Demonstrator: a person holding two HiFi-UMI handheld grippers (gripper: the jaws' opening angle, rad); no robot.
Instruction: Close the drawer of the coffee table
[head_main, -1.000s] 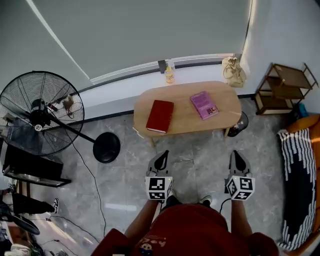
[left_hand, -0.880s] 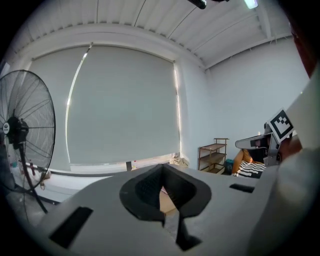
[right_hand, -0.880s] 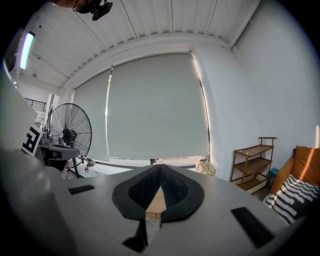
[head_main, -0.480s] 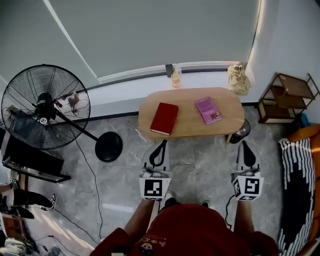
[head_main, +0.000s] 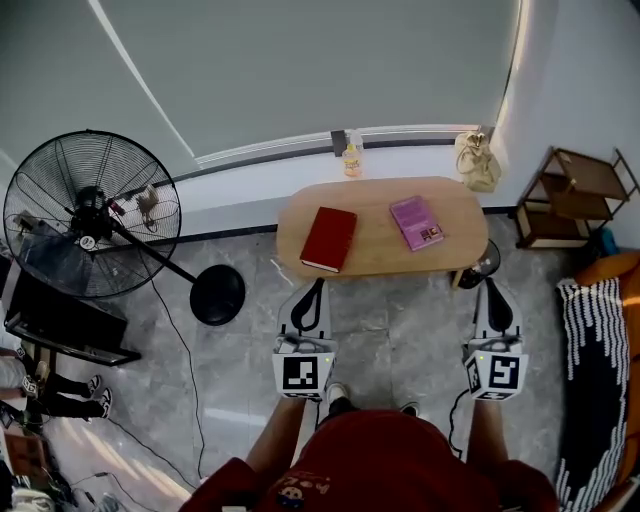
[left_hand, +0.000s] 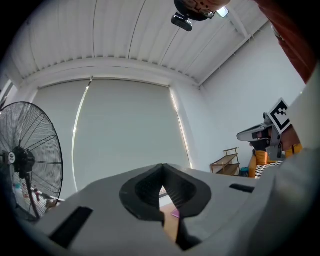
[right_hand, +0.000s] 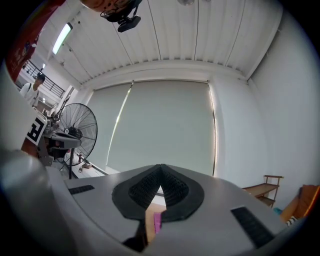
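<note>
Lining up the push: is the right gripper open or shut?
Shut: jaws of the right gripper meet at their tips, holding nothing.

No text can be read; print on the pink book (head_main: 416, 222) is too small.

A coffee table (head_main: 380, 262) is standing in front of a window sill (head_main: 250, 178); two books are lying on it, the left book (head_main: 329, 238) near its front left, the right book (head_main: 417, 222) apart from it, further back; a bottle (head_main: 351, 160) is standing on the sill behind the table; a bag (head_main: 477, 160) is sitting at the sill's right end; a fan (head_main: 90, 215) is standing far left; a shelf unit (head_main: 575, 195) is standing far right; the left gripper (head_main: 314, 287) and right gripper (head_main: 495, 290) are hovering before the table's two ends.
</note>
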